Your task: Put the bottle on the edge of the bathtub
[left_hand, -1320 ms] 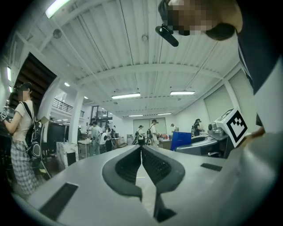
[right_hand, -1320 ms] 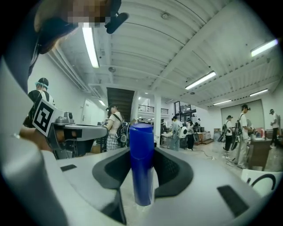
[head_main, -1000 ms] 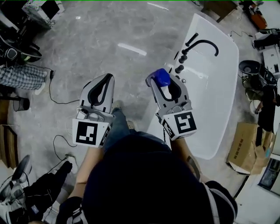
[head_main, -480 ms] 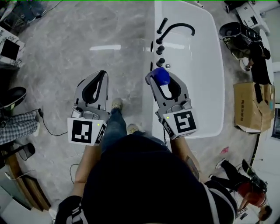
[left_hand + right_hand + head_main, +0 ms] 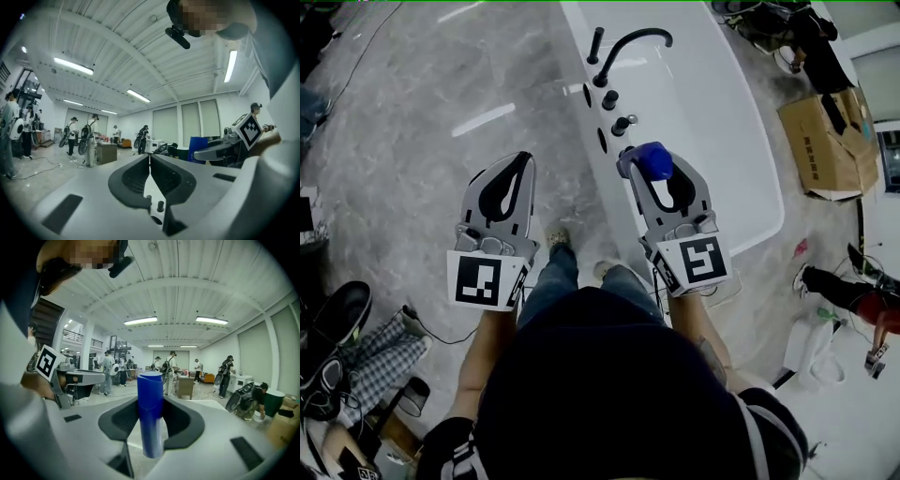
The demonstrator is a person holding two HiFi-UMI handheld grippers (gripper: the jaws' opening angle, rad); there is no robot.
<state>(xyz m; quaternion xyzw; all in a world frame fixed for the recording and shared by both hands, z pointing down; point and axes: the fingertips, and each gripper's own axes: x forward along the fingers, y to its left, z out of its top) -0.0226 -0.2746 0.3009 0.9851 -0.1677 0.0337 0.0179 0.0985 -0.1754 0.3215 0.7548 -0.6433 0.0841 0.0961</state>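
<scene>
A blue bottle [image 5: 654, 161] stands between the jaws of my right gripper [image 5: 650, 169], which is shut on it. In the head view the bottle hangs over the left rim of the white bathtub [image 5: 712, 122], just short of the black knobs. In the right gripper view the blue bottle [image 5: 150, 418] is upright and its cap end points away from the right gripper [image 5: 151, 401]. My left gripper [image 5: 521, 161] is shut with nothing in it and hovers over the grey floor, left of the tub. Its tips meet in the left gripper view [image 5: 150, 157].
A black curved faucet [image 5: 628, 42] and several black knobs [image 5: 622, 124] sit on the tub's left rim. A cardboard box [image 5: 825, 141] lies right of the tub. The person's shoes [image 5: 555, 236] stand between the grippers. Other people stand in the room's background.
The head view has swung, so the bathtub has slid left and now runs up the middle. The right gripper with the bottle now lies over the tub's left rim. Both grips are unchanged.
</scene>
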